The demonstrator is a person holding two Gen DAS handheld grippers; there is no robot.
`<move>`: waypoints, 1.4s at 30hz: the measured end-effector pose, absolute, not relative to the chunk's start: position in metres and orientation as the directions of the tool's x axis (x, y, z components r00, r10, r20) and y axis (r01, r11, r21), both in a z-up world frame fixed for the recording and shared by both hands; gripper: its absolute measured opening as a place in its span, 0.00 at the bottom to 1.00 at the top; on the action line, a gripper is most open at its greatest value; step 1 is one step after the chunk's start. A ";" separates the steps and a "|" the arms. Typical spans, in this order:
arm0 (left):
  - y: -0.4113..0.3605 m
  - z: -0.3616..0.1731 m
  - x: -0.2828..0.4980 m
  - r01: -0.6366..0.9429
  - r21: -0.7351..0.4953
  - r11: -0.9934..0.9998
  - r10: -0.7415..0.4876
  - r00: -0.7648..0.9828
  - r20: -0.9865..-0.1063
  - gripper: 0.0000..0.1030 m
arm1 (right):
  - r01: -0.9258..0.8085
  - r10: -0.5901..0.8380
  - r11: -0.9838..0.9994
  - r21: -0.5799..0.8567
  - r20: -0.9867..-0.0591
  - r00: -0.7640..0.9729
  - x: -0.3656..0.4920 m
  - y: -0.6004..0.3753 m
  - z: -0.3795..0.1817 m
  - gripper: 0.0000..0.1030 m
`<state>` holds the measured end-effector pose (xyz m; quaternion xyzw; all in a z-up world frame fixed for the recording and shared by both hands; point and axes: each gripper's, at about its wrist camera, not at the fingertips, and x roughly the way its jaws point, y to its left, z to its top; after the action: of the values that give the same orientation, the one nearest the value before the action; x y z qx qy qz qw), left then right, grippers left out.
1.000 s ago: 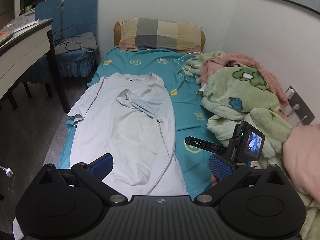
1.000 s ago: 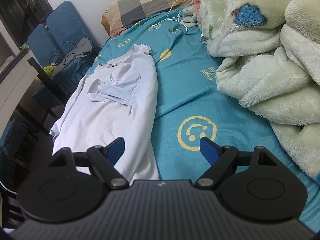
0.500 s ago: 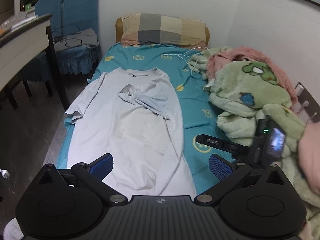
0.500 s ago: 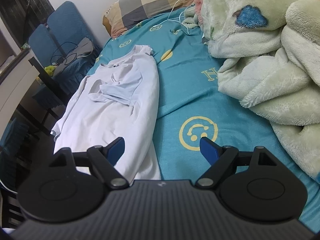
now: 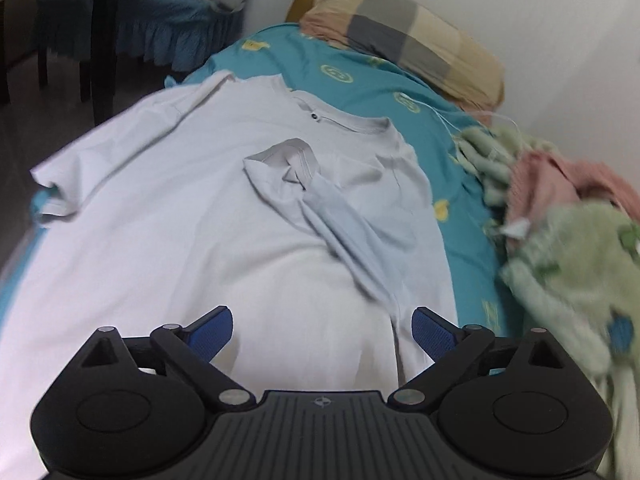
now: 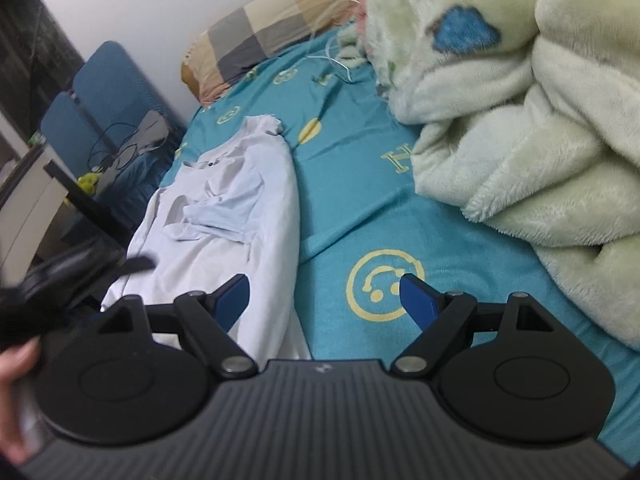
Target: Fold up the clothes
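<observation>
Little to read. On the teal bed sheet (image 6: 352, 200), a yellow serif letter "H" (image 6: 398, 159) printed just beside the green blanket (image 6: 520, 128), and a yellow smiley-face emblem (image 6: 384, 284) with no lettering, printed nearer the camera. Further yellow round emblems (image 5: 335, 73) on the sheet near the checked pillow (image 5: 400, 40), too blurred to read. Nothing legible on the white shirt (image 5: 200, 220).
</observation>
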<state>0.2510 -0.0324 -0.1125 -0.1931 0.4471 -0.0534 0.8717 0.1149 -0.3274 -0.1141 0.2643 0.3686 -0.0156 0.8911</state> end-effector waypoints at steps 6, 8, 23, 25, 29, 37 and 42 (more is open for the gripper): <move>-0.049 -0.163 0.333 -0.140 -0.411 0.901 -0.250 0.606 -0.755 0.85 | 0.264 0.176 0.832 0.488 -0.683 0.709 0.133 -0.335 -0.132 0.81; -0.054 -0.176 0.349 -0.163 -0.397 0.903 -0.222 0.614 -0.757 0.83 | 0.266 0.184 0.829 0.491 -0.689 0.701 0.138 -0.336 -0.137 0.81; -0.047 -0.077 0.388 -0.028 -0.255 0.967 -0.131 0.802 -0.583 0.07 | 0.234 0.194 0.856 0.461 -0.706 0.681 0.145 -0.322 -0.142 0.81; -0.043 -0.082 0.405 -0.074 -0.178 0.981 -0.052 0.787 -0.615 0.08 | 0.227 0.192 0.864 0.449 -0.711 0.676 0.146 -0.319 -0.142 0.81; -0.030 -0.123 0.417 -0.115 -0.169 0.979 -0.035 0.721 -0.692 0.10 | 0.212 0.187 0.879 0.427 -0.717 0.671 0.147 -0.315 -0.142 0.81; -0.007 -0.126 0.330 -0.012 -0.273 0.962 -0.199 0.655 -0.729 0.44 | 0.169 0.212 0.889 0.425 -0.710 0.672 0.149 -0.309 -0.141 0.81; 0.005 -0.119 0.220 0.014 -0.437 0.899 -0.379 0.523 -0.763 0.54 | 0.157 0.234 0.877 0.453 -0.690 0.685 0.141 -0.311 -0.134 0.81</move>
<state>0.2202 0.0049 -0.1192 -0.1921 0.4743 -0.1155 0.8513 0.1406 -0.3108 -0.1337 0.2465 0.3966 0.0217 0.8840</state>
